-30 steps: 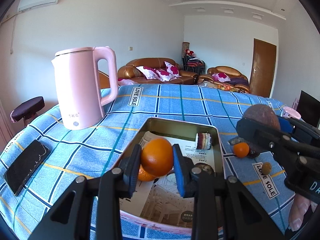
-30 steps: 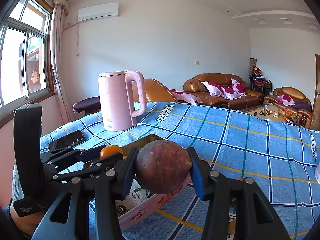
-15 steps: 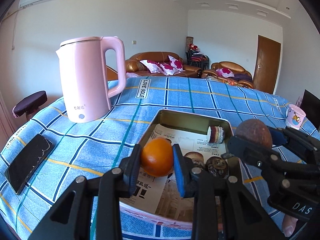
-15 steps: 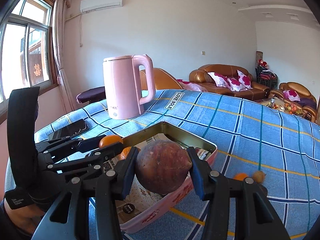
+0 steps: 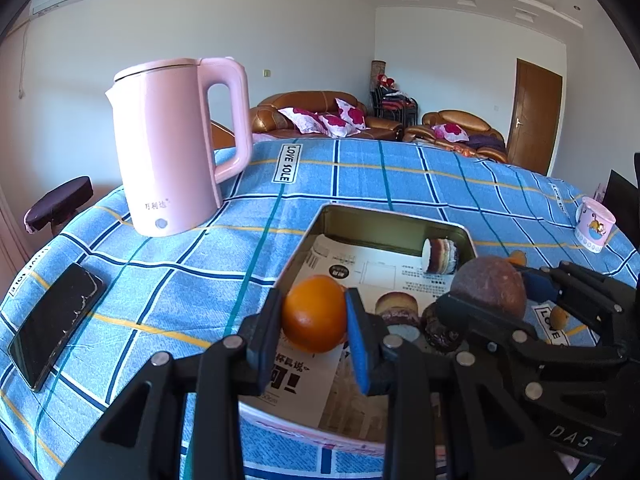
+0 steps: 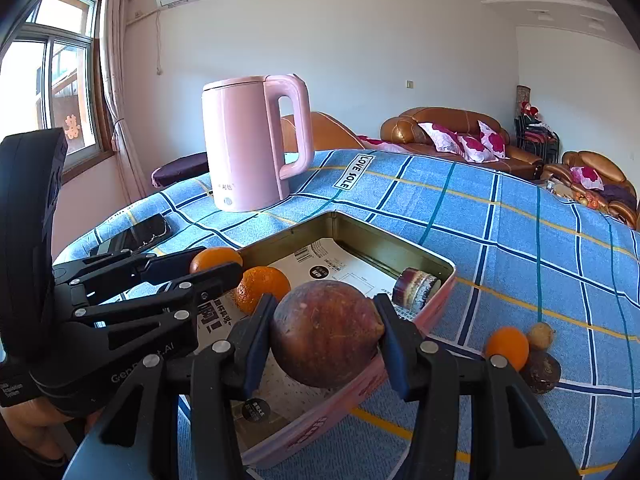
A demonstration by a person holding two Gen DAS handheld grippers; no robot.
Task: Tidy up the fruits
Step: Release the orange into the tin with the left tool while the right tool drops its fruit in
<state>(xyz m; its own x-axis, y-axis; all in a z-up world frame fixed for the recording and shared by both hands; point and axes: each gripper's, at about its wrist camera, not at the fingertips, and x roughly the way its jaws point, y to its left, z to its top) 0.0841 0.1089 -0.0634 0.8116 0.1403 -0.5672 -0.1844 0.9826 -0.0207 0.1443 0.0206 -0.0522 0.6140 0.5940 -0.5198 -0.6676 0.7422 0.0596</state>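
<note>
We see the left gripper (image 5: 314, 314) with its jaws clamped on an orange (image 5: 315, 314) above the open tin (image 5: 394, 220) on the blue checked table (image 5: 400, 176), and the right gripper (image 6: 325, 334) with its jaws clamped on a brown passion fruit (image 6: 325, 334) over the tin's near rim; a second orange (image 6: 262, 286) lies inside the tin, a pink kettle (image 5: 172, 148) stands behind
</note>
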